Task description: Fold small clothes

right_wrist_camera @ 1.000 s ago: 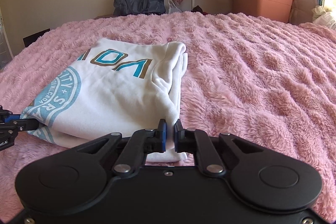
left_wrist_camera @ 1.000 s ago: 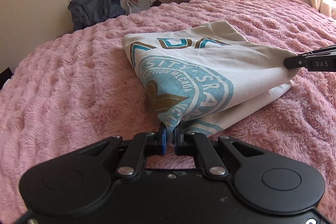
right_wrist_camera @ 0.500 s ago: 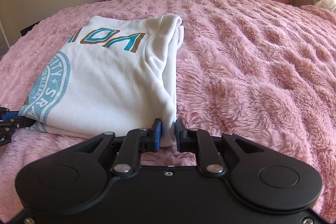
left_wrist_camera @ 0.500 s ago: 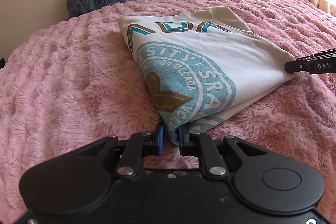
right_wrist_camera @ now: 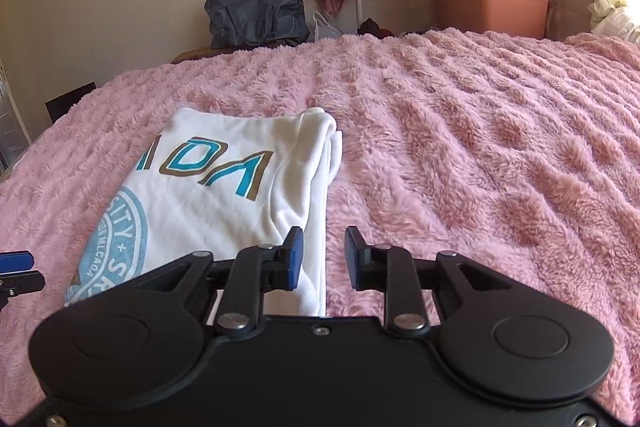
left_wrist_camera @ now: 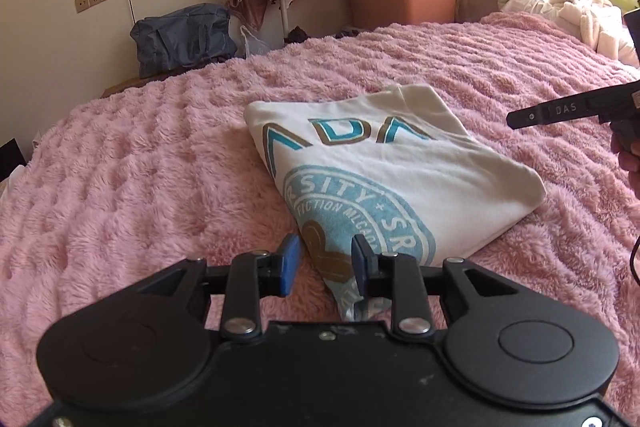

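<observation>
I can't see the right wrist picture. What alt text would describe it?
A folded white T-shirt with teal lettering lies on a fluffy pink blanket. The right hand-held gripper sits open at its near edge, gripping nothing.

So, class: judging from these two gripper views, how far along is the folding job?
Done: the white T-shirt lies folded into a compact rectangle on the pink blanket. In hand: nothing, as the left gripper and right gripper are both open. Left: no other unfolded clothes are visible on the blanket.
</observation>
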Tool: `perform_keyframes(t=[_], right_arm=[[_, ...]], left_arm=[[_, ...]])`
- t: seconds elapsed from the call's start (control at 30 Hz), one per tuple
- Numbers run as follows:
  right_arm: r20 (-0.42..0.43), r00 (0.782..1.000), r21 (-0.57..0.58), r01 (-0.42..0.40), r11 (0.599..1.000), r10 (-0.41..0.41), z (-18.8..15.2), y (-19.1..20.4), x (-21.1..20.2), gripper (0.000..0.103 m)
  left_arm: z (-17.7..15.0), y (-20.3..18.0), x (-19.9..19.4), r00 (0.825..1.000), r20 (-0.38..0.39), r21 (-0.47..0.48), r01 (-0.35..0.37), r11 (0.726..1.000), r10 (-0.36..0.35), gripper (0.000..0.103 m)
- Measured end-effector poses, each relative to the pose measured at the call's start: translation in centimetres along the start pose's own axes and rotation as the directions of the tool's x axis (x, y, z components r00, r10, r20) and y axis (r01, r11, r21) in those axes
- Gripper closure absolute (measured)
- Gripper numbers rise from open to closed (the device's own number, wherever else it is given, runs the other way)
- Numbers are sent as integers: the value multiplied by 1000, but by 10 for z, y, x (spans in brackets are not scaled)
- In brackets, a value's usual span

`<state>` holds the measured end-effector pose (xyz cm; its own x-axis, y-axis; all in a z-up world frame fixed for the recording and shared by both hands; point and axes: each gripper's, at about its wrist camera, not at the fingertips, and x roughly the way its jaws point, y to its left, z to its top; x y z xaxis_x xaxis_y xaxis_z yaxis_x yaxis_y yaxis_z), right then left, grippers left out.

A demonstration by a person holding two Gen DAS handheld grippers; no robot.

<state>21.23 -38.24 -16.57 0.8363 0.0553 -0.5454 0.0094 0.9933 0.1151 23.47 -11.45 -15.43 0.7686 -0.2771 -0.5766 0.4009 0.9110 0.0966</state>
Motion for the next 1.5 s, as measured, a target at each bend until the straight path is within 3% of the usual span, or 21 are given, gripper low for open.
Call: perform_keyframes(t=[0.2, 0.37, 0.7, 0.77, 0.8, 1.07, 1.2, 1.27, 1.33, 1.4, 1.5], right_arm=[[15, 1000, 15, -1, 1000, 0, 28, -12, 44, 69], [17, 999, 69, -31, 997, 30, 40, -24, 74, 63], [34, 997, -3, -68, 998, 68, 51, -13, 116, 59], [32, 998, -3, -63, 998, 63, 53, -10, 127, 64], [25, 997, 1, -78, 997, 78, 54, -10, 131, 95], [70, 997, -95, -31, 995, 37, 77, 0, 134, 99], [10, 1000, -143, 2, 990, 0, 70, 2, 157, 99], [-29, 1000, -111, -4, 994, 0, 61, -3, 166, 99], [-25, 1000, -46, -18, 999, 17, 60, -10, 160, 96], [-19, 999, 4, -42, 999, 42, 61, -17, 144, 84], [21, 993, 18, -118, 993, 118, 54, -26, 93, 81]], left_arm=[[26, 2, 24, 998, 45, -68, 57, 996, -54, 73], [13, 9, 78, 984, -91, -205, 130, 970, -152, 73], [-16, -11, 90, 982, -95, -142, 146, 979, -160, 66], [-17, -10, 90, 982, -91, -157, 151, 976, -167, 65], [-17, -9, 89, 982, -85, -167, 153, 974, -169, 65], [-8, -16, 89, 980, -36, -210, 185, 960, -196, 64], [-14, -19, 101, 979, -53, -214, 182, 960, -197, 61], [-14, -19, 101, 978, -51, -204, 186, 961, -200, 61], [-14, -14, 97, 976, -38, -217, 203, 955, -216, 61], [-11, -4, 90, 971, -19, -245, 227, 943, -238, 61], [-12, 9, 64, 973, 27, -271, 226, 936, -227, 61]])
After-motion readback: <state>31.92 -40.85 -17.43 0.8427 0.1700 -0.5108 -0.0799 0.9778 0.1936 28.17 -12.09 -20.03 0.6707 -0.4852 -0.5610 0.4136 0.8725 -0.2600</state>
